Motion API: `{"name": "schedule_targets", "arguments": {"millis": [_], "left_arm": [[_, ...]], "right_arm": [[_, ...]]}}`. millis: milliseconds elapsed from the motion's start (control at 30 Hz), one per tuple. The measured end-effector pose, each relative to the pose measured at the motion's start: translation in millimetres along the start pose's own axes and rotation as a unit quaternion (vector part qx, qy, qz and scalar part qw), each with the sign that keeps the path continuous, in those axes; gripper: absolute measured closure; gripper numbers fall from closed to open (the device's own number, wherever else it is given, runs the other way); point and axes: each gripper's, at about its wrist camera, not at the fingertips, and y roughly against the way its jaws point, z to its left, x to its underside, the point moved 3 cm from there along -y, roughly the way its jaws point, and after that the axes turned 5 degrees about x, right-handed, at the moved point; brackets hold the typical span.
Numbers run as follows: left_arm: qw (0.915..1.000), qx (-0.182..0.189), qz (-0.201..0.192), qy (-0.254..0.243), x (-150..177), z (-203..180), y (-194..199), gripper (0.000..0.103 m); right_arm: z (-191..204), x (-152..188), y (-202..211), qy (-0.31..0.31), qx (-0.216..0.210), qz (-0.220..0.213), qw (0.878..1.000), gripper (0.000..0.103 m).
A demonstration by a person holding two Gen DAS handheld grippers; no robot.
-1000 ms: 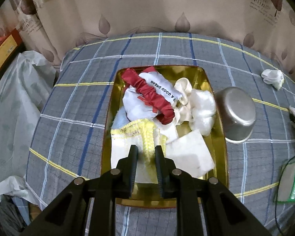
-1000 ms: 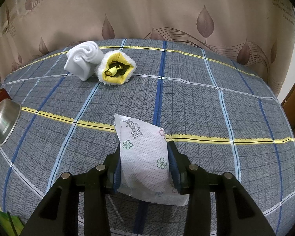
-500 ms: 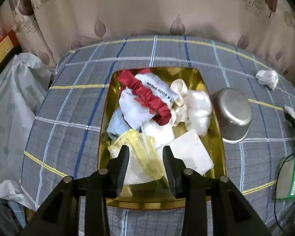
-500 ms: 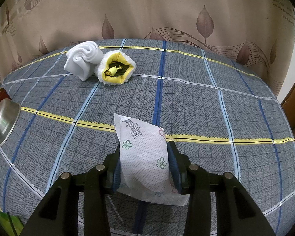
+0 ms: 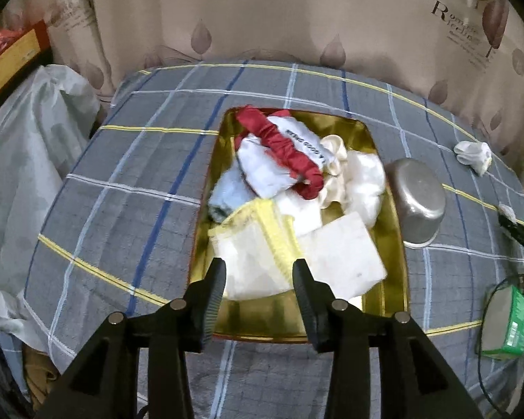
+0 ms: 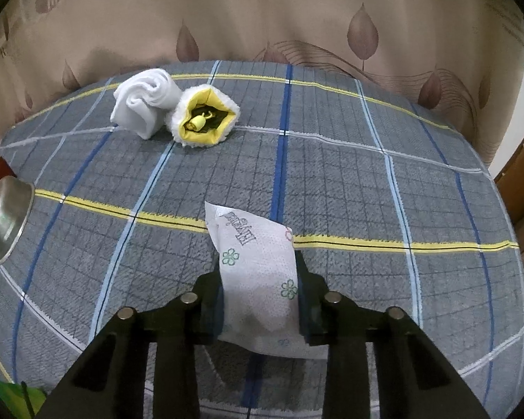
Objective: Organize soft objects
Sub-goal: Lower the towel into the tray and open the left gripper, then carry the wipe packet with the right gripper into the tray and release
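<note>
My left gripper [image 5: 258, 279], jaws just opened, hung empty over the heaped gold tray [image 5: 394, 244]. Only the right view showed my right gripper [image 6: 258, 293], jaws just closing, squeezing a white flower-printed packet [image 6: 258, 272].

Left gripper [image 5: 259, 279] just opened; right gripper [image 6: 258, 296] closing.

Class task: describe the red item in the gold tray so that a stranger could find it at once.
On the grey plaid cloth lies a gold tray heaped with soft things. Across the heap's far part lies a ruched red fabric band, draped over a white printed pouch. It is the only red piece among white and yellow ones.
</note>
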Motion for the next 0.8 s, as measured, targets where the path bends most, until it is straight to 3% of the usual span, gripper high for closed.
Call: {"name": "schedule_targets", "arguments": {"millis": [233, 467, 600, 800], "left_arm": [[0.9988, -0.029, -0.038, 0.01, 2, 6, 6, 0.063], [0.9962, -0.052, -0.061, 0.035, 5, 21, 8, 0.063], [0.994, -0.069, -0.069, 0.05, 9, 34, 9, 0.063], [0.9905, -0.086, -0.079, 0.072, 12, 47, 13, 0.063]], "right_arm": [[10, -5, 16, 0.025, 0.015, 0.023, 0.999, 0.075], [45, -25, 62, 0.044, -0.016, 0.001, 0.999, 0.075], [85, -33, 91, 0.081, -0.035, -0.018, 0.996, 0.075], [172, -42, 127, 0.133, -0.103, -0.044, 0.985, 0.075]]}}
